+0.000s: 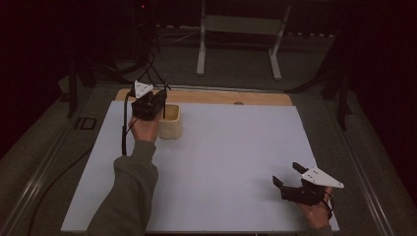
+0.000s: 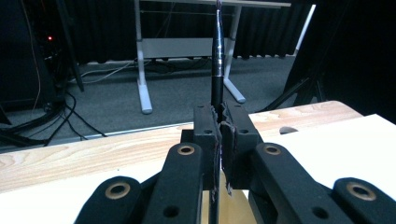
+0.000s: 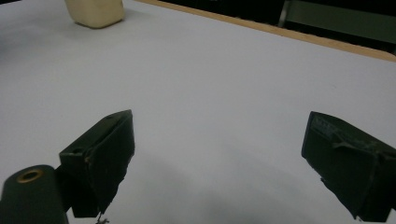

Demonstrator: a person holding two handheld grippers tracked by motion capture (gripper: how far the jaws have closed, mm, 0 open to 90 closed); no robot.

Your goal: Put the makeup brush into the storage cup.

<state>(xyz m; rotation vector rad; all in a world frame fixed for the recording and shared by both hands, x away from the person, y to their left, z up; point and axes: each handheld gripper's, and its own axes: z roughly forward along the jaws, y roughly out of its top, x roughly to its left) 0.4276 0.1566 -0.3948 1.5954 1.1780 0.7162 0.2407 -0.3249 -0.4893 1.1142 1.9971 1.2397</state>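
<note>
The thin black pen [image 2: 217, 70] you hold stands nearly upright, its long axis vertical and its tip pointing up, right over the cream cup [image 1: 171, 122] at the far left of the white mat [image 1: 231, 157]. In the left gripper view its lower end is hidden behind the jaws, and its top is cut off at the frame edge. Your left gripper [image 1: 158, 101] is clamped on the pen, pads pressed to its shaft. Your right gripper [image 1: 285, 174] rests low at the mat's near right corner, jaws spread wide, holding nothing.
</note>
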